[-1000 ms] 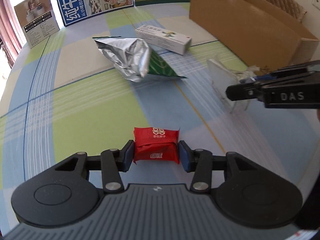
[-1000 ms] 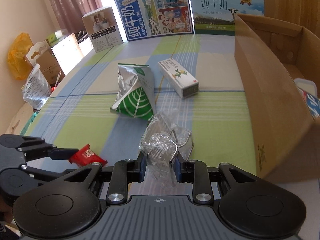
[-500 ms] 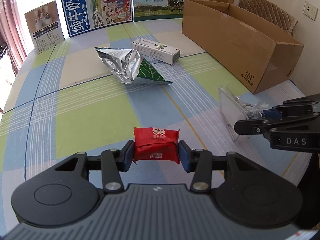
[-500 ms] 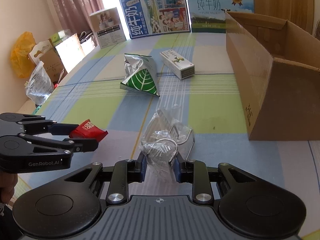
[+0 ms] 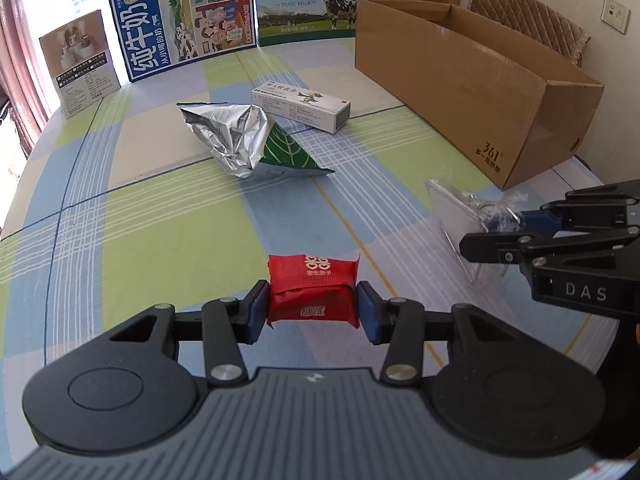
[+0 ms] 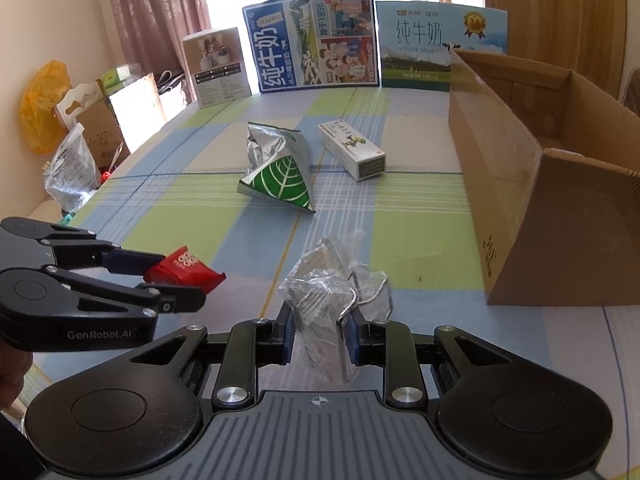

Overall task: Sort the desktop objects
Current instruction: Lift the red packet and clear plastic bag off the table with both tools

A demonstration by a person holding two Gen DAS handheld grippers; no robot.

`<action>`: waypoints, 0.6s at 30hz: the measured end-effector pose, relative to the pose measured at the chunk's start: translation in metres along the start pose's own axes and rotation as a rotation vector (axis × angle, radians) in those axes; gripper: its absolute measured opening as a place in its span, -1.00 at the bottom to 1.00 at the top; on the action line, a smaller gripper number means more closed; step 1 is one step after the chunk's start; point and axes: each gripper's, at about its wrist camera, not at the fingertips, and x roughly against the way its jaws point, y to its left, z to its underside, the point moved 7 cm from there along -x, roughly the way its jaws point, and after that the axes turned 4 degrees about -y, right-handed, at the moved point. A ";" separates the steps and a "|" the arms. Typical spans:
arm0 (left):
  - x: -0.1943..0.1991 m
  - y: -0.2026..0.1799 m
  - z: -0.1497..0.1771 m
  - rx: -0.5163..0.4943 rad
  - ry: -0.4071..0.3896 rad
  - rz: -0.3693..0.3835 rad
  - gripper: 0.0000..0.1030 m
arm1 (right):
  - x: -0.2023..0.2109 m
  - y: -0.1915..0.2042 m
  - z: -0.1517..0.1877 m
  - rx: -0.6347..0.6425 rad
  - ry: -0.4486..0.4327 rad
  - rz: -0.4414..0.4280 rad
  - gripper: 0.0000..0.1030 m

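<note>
My left gripper (image 5: 312, 308) is shut on a red snack packet (image 5: 312, 288) and holds it above the table; it shows at the left of the right wrist view (image 6: 176, 284). My right gripper (image 6: 318, 338) is shut on a clear plastic bag with metal rings (image 6: 332, 292), also lifted; it shows at the right of the left wrist view (image 5: 500, 232). A crumpled silver and green snack bag (image 5: 248, 144) and a white medicine box (image 5: 302, 106) lie mid-table. An open cardboard box (image 5: 480, 88) stands at the right.
Milk cartons' display boards (image 5: 192, 16) and a small brown box (image 5: 80, 60) stand along the table's far edge. Bags and cartons (image 6: 72, 128) sit beyond the left table edge. A chair (image 5: 532, 20) stands behind the cardboard box.
Both grippers have risen and pulled back from the table with their objects held. The table and the cardboard box now look farther away.
</note>
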 end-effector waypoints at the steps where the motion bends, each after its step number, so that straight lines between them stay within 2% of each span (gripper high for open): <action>1: 0.000 -0.001 -0.001 -0.001 -0.003 0.002 -0.20 | 0.001 0.001 -0.001 0.007 -0.007 0.000 -0.58; 12: 0.000 -0.003 -0.002 0.003 -0.005 0.004 -0.22 | 0.002 0.004 -0.002 0.028 -0.020 0.004 -0.61; 18: 0.000 -0.005 -0.002 0.009 -0.010 0.008 -0.22 | 0.007 0.008 -0.006 0.074 -0.059 0.012 -0.61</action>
